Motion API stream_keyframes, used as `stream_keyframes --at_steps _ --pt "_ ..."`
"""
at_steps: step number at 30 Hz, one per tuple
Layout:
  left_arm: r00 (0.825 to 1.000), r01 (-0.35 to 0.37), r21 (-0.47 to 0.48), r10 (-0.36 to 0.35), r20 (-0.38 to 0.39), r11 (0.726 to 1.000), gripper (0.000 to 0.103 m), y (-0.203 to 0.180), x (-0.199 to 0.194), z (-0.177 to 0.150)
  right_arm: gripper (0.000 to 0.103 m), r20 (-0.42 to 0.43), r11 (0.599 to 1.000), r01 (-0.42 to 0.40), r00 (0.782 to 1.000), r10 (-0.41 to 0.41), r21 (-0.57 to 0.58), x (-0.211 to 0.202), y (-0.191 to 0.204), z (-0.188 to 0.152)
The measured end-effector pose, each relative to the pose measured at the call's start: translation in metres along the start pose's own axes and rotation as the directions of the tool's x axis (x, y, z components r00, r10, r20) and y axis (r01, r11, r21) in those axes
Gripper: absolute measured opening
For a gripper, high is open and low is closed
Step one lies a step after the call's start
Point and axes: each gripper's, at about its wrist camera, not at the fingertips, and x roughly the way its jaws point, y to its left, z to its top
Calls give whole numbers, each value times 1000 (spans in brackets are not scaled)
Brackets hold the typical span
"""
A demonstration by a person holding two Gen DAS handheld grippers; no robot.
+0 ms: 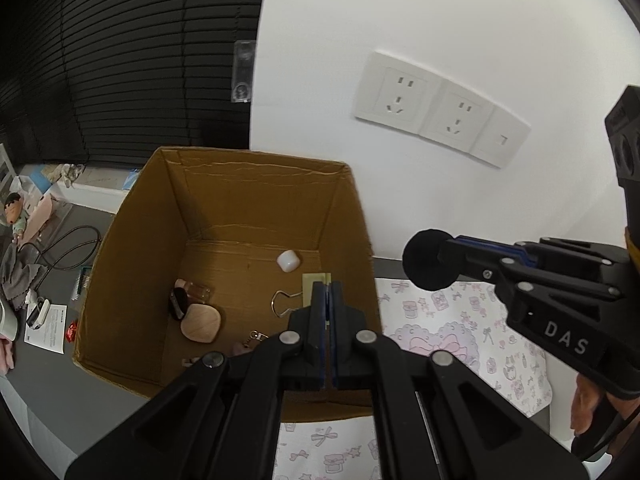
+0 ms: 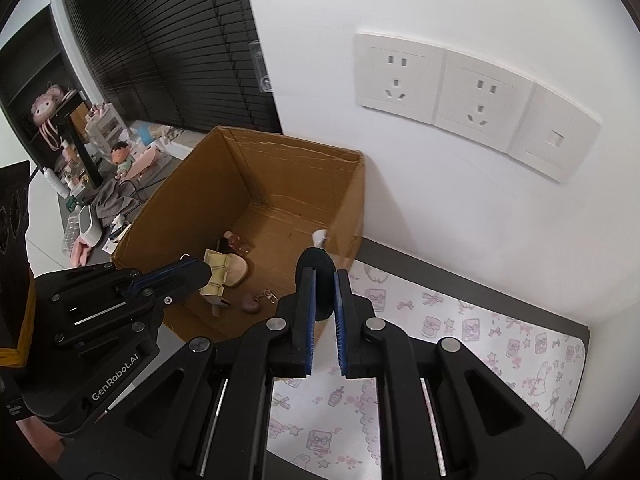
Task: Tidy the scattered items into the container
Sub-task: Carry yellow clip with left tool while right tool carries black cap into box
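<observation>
An open cardboard box (image 1: 256,196) (image 2: 344,168) stands against the white wall. Inside lie a white cube (image 1: 288,260), a wooden compact (image 1: 201,323), a brush with a small bottle (image 1: 188,296), a binder clip (image 1: 285,302) and a heart keychain (image 2: 251,303). My left gripper (image 1: 328,290) (image 2: 200,270) is over the box, shut on a flat pale-yellow card (image 1: 316,285) (image 2: 216,274). My right gripper (image 2: 323,276) (image 1: 444,258) is at the box's right edge, shut on a round black puff (image 2: 316,276) (image 1: 428,258).
A pink-patterned white mat (image 2: 480,344) (image 1: 460,328) covers the table to the right of the box. Wall sockets (image 2: 472,96) are above. To the left are a cable (image 1: 68,248), papers, a doll (image 2: 122,156) and clutter below dark blinds (image 1: 132,60).
</observation>
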Motion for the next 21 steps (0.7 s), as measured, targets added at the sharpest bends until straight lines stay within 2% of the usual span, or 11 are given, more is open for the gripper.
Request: stream_keyframes --at_steps 21 --pt "999 -28 -77 24 -49 997 1 48 30 2 9 -65 999 -39 997 37 -23 53 40 19"
